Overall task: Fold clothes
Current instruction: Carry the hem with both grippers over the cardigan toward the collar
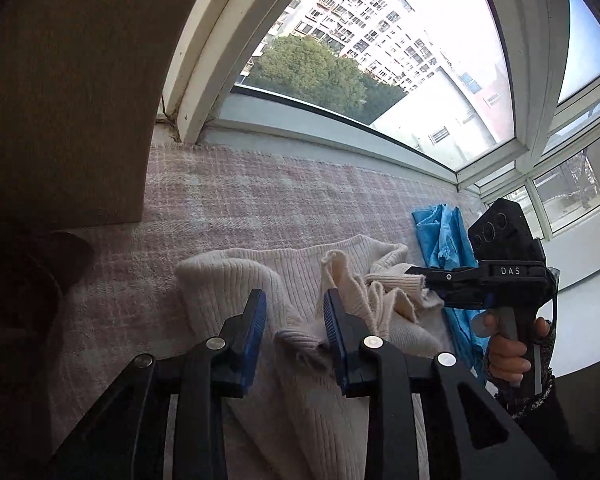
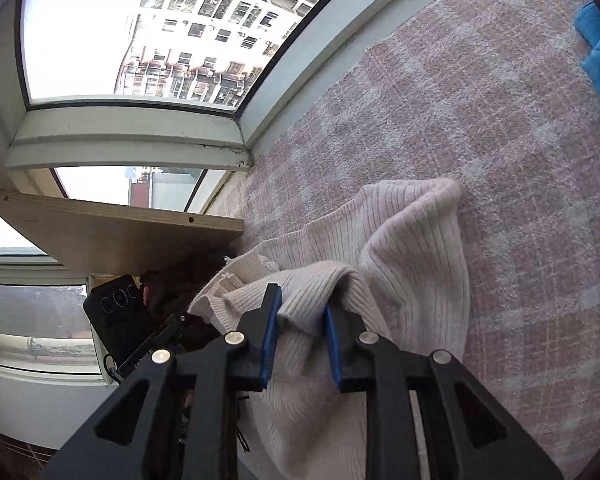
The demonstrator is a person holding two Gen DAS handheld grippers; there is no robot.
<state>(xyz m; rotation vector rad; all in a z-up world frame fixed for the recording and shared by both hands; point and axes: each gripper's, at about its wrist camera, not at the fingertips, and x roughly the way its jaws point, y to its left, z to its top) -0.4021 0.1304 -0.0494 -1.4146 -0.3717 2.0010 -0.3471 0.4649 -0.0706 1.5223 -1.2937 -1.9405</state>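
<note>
— Behind everything, a bay window [image 1: 380, 60] with white frames is seen, apartment blocks and a tree showing through it. What is spread below?

— A pink checked blanket [image 1: 240, 200] is laid along the sill, and a cream ribbed sweater [image 1: 292, 276] is bunched on it. A blue cloth [image 1: 440, 236] is crumpled just beside the sweater, on its right in the left wrist view. A plywood board [image 2: 132, 236] is seen standing at the blanket's far left end.

— How is the left gripper [image 1: 294, 316] set?

— Its blue-padded jaws are parted narrowly, and a fold of the sweater is seen lying between them. Whether the fabric is pinched cannot be told.

— And the right gripper [image 1: 416, 280]?

— It is held by a hand [image 1: 508, 348] in a dark speckled sleeve. In the left wrist view a ribbed edge of the sweater is clamped at its tip. In its own view, knit is bunched between the pads [image 2: 270, 332], with the rest draped down to the blanket.
</note>
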